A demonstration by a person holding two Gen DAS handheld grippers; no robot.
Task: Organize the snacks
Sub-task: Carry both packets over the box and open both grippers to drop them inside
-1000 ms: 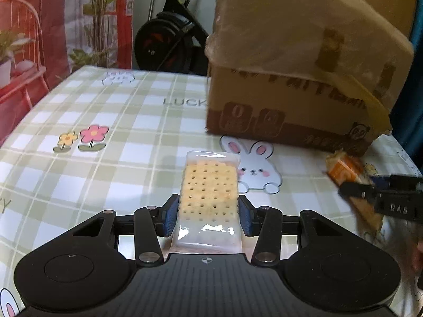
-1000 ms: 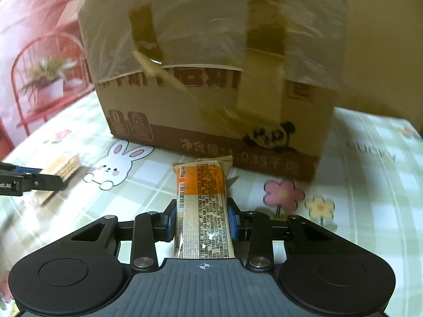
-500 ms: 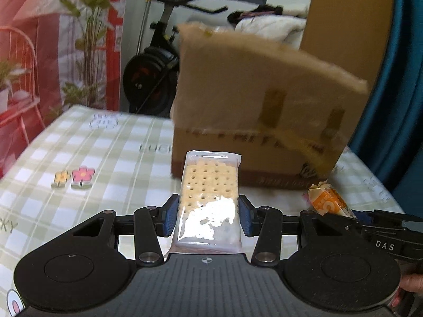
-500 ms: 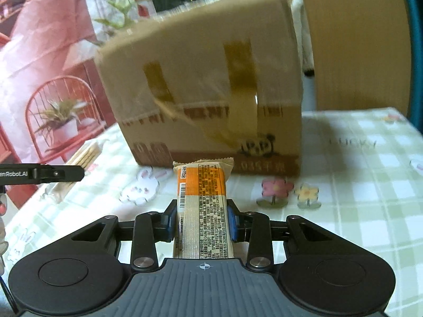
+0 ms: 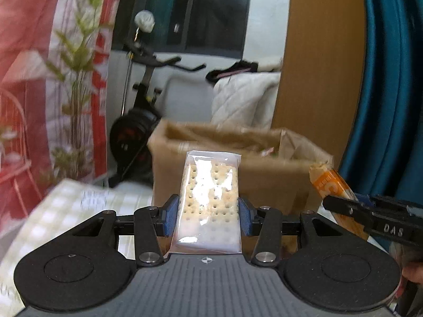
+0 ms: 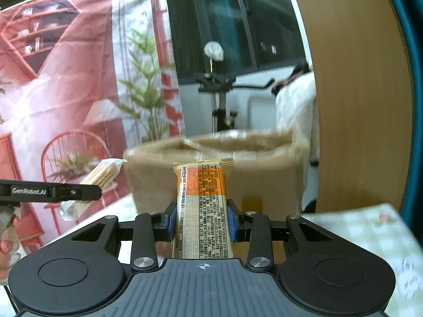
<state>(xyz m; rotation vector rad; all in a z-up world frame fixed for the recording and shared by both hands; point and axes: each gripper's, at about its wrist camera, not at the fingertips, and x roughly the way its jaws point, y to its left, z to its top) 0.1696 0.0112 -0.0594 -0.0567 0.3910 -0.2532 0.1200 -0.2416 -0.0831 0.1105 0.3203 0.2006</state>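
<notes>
My left gripper [image 5: 208,215] is shut on a clear packet of pale dotted crackers [image 5: 210,190], held up in the air. My right gripper [image 6: 202,223] is shut on an orange and white snack bar [image 6: 202,203], also lifted. Straight ahead of both stands an open cardboard box [image 5: 264,177], its top rim level with the packets' far ends; the box [image 6: 211,169] fills the middle of the right wrist view. The right gripper with its orange bar [image 5: 330,185] shows at the right edge of the left wrist view. The cracker packet [image 6: 103,175] shows at the left of the right wrist view.
A checked tablecloth [image 5: 66,206] covers the table under the box. Behind stand an exercise bike [image 5: 142,111], a tall plant [image 5: 79,84], a red and white backdrop [image 6: 66,79], a wooden panel [image 6: 357,92] and a blue curtain [image 5: 383,79]. A hand [image 6: 8,248] shows at the left edge.
Both grippers have risen with their snacks and tilted up. The box, first seen from its front side, now shows its open top rim, and the room behind has come into view.
</notes>
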